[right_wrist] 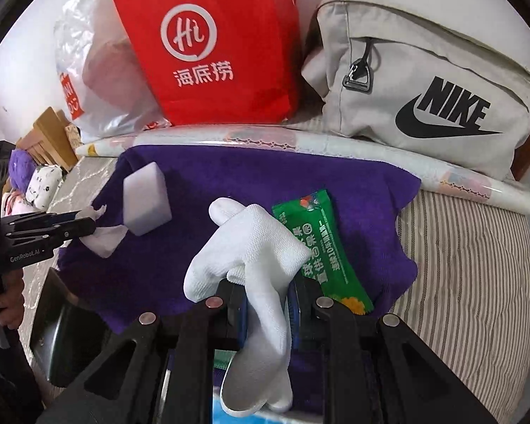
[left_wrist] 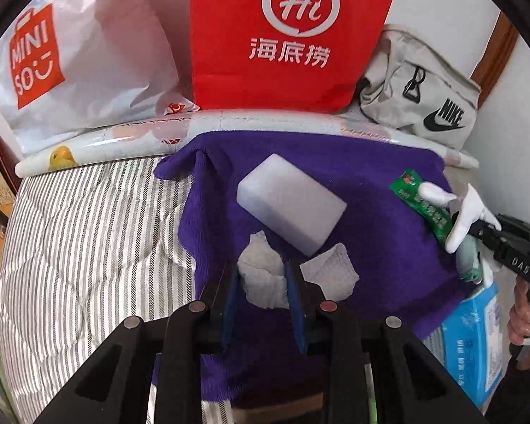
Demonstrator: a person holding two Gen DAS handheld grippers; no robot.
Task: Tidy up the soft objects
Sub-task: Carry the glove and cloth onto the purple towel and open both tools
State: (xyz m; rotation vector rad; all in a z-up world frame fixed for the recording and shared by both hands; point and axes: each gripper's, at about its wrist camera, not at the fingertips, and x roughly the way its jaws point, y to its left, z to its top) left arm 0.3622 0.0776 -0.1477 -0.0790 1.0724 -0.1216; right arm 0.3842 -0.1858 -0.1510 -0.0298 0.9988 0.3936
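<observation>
Purple towel (right_wrist: 265, 183) underlies a knit-textured white glove (right_wrist: 261, 247), limp.

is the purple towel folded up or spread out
Spread out: the purple towel lies flat over the striped bedding, its far-left corner bunched, with the white sponge block on top.

Both grippers are chunky black plastic with triangular cutouts in the arms and round silver screw caps on the pivots. The left gripper (left_wrist: 261, 282) has blue pads inside its fingers and one reddish cap (odd one out). The right gripper (right_wrist: 268, 296) has blue pads too. White lettering runs along each body.
</observation>
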